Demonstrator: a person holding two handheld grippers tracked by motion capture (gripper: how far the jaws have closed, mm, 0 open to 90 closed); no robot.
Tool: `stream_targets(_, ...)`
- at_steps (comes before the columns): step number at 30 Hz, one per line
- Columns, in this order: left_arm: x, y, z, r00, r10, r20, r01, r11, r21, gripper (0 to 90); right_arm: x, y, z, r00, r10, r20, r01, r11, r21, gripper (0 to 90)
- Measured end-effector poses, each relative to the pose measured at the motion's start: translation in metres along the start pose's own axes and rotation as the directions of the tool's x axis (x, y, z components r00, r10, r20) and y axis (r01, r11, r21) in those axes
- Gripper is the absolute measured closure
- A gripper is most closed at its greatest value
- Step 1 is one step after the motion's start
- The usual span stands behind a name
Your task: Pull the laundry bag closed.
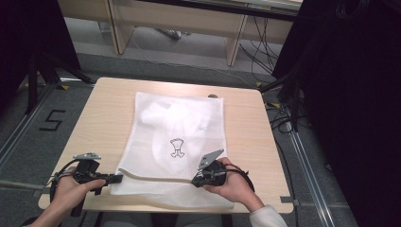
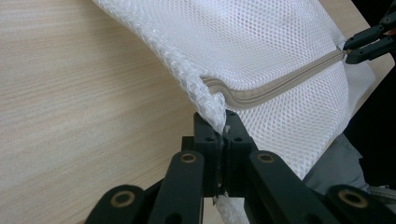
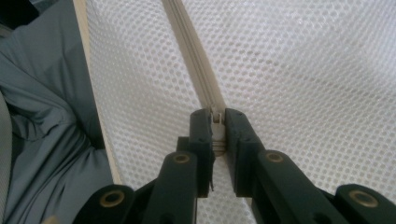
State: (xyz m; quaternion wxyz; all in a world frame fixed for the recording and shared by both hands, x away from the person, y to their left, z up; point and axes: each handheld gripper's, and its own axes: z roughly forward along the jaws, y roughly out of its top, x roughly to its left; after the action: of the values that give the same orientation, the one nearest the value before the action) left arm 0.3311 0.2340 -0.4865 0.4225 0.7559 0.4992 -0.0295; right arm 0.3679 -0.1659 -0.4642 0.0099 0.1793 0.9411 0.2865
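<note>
Mesh bag (image 1: 177,142) lies flat on the table (image 1: 99,123), white, with a small dark figure printed near its middle and paler cloth showing through the netting in its far half. Its near edge hangs a little over the table's near side. A beige zip (image 1: 156,176) runs across the bag close to that near edge, curving slightly.

Left gripper (image 1: 116,178) sits at the bag's near left corner, held low over the table by the person's left hand (image 1: 71,189). In the left gripper view its jaws are closed tight on a pinch of mesh at that corner (image 2: 219,116), right beside the end of the zip (image 2: 261,93).

Right gripper (image 1: 196,181) rests on the bag farther along the zip, held by the right hand (image 1: 231,182). In the right gripper view its jaws are nearly closed and clamp the zip's small slider (image 3: 217,119), with the zip's tape (image 3: 191,51) running away from the tips. The left gripper view shows the right gripper (image 2: 348,51) at the far end of the zip line.
</note>
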Motion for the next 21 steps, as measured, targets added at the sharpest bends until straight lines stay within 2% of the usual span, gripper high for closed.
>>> stream_targets(13, 0.001, 0.0, 0.001, 1.0, -0.009, 0.0, 0.009, 1.0, 0.003, 86.1, -0.005, -0.012, -0.008, 0.9995, 0.031, -0.001, -0.031, 0.999, -0.01, 82.8)
stream_targets(15, 0.001, 0.0, 0.001, 0.9999, -0.01, 0.001, 0.01, 0.9999, 0.004, 86.1, -0.006, -0.013, -0.009, 0.9996, 0.025, 0.009, -0.025, 1.0, -0.001, 82.8)
stream_targets(16, 0.001, 0.0, 0.001, 0.9999, -0.01, 0.001, 0.01, 0.9999, 0.003, 86.1, -0.006, -0.013, -0.009, 0.9996, 0.028, -0.004, -0.028, 1.0, -0.008, 82.8)
stream_targets(21, 0.001, 0.0, 0.001, 0.9999, -0.014, 0.001, 0.014, 0.9999, 0.003, 86.1, -0.006, -0.014, -0.01, 0.9996, 0.028, -0.003, -0.028, 1.0, -0.013, 82.8)
